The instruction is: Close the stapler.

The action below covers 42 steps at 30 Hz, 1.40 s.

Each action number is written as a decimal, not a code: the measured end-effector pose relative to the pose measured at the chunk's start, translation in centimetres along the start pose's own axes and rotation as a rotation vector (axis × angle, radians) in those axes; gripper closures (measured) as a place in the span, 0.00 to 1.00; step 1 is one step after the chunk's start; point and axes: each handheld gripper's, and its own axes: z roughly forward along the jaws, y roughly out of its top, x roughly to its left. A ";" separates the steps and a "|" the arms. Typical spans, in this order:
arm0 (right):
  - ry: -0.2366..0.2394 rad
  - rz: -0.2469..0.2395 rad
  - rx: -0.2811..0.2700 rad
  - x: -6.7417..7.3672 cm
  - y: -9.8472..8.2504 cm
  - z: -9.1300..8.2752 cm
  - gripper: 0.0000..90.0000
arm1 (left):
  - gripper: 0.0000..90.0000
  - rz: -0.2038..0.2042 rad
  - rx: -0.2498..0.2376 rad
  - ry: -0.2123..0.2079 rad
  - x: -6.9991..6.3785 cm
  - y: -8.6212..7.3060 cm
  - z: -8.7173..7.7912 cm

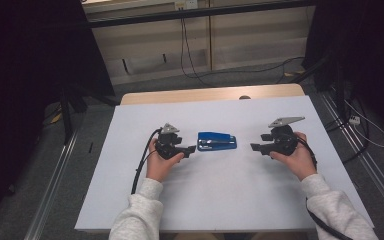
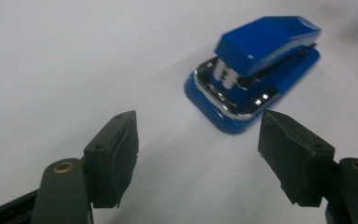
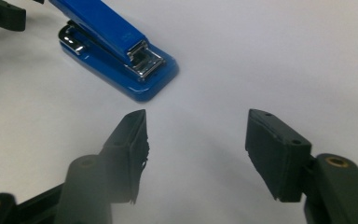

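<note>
A blue stapler (image 1: 217, 141) lies flat on the white table top (image 1: 220, 190), between the two grippers. My left gripper (image 1: 190, 149) points at its left end from just beside it, open and holding nothing. In the left gripper view the stapler (image 2: 256, 70) lies just beyond the spread jaws of this gripper (image 2: 198, 144). My right gripper (image 1: 255, 147) is open too, a short way to the right of the stapler. In the right gripper view the stapler (image 3: 116, 49) sits up and to the left of that gripper's open jaws (image 3: 196, 140).
The white sheet covers a wooden table whose far edge (image 1: 210, 94) shows at the back. Black cables (image 1: 185, 45) run over the grey floor behind the table. A cable (image 1: 141, 162) trails from the left gripper across the sheet. Dark curtains stand at both sides.
</note>
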 end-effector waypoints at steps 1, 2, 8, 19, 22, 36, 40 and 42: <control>0.009 0.004 -0.006 0.2 -0.2 -0.2 0.39 | 0.29 -0.006 -0.003 -0.006 -0.1 0.0 -0.2; 0.011 0.003 -0.010 0.3 -0.3 -0.3 0.37 | 0.25 -0.003 -0.006 -0.015 -0.2 0.1 -0.5; 0.011 0.004 -0.018 1.3 -1.1 -1.7 0.29 | 0.18 -0.023 -0.044 -0.050 -0.4 -0.1 -2.4; 0.027 0.001 -0.027 2.4 -2.5 -3.5 0.23 | 0.14 -0.038 -0.071 -0.063 -0.1 -1.4 -4.9; 0.029 -0.001 -0.026 2.6 -2.8 -3.7 0.22 | 0.12 -0.033 -0.072 -0.057 0.0 -1.7 -5.4; 0.066 -0.018 -0.004 3.7 -4.4 -4.8 0.18 | 0.11 -0.026 -0.086 -0.062 -0.1 -3.3 -7.6; 0.067 -0.023 -0.006 4.0 -4.7 -5.0 0.18 | 0.10 -0.023 -0.084 -0.061 -0.1 -3.6 -8.0; 0.069 -0.029 -0.004 4.1 -4.8 -5.0 0.18 | 0.10 -0.029 -0.083 -0.062 0.0 -3.7 -8.3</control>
